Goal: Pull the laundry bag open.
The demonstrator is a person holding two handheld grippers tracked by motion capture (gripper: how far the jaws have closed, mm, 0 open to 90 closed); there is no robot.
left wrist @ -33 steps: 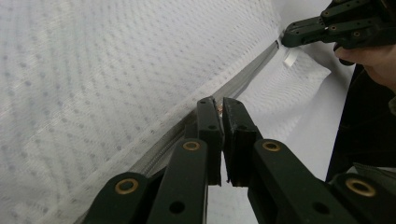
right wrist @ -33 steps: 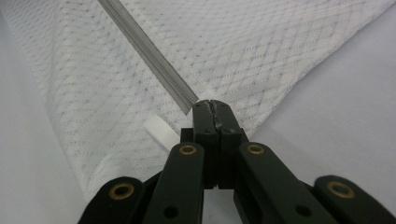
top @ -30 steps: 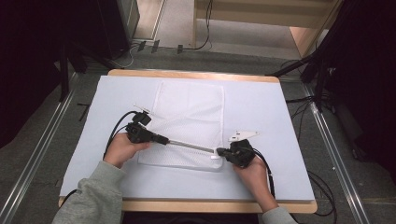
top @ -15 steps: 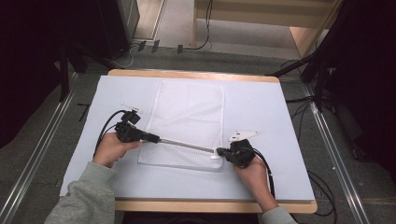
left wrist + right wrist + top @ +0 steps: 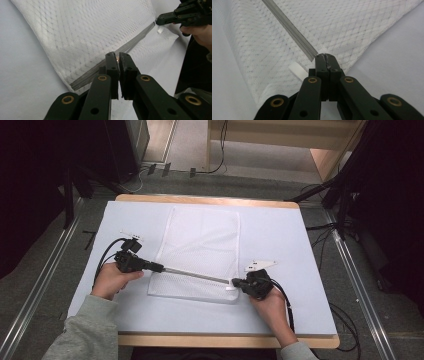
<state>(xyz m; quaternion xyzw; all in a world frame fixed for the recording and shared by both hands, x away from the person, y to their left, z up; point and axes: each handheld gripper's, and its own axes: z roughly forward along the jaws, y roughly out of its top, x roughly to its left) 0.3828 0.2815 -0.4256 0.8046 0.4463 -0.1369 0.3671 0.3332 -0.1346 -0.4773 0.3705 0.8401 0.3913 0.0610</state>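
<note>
mesh bag (image 5: 200,251): white, diamond-weave pattern. zipper (image 5: 197,274): grey. tab (image 5: 296,70) at the bag's corner: white. table cover (image 5: 285,240): pale lilac-white, plain. grippers' jaws: black, brass-coloured rivets.

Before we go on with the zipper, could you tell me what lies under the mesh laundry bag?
The white table cover lies under the mesh laundry bag. The bag hides what is directly beneath and inside it.

Even overhead light keeps the white bench (image 5: 300,240) bright, while the room around it falls into deep shadow. Both gripper views are sharp on the mesh, soft on the nearest jaw links, with no glare
</note>
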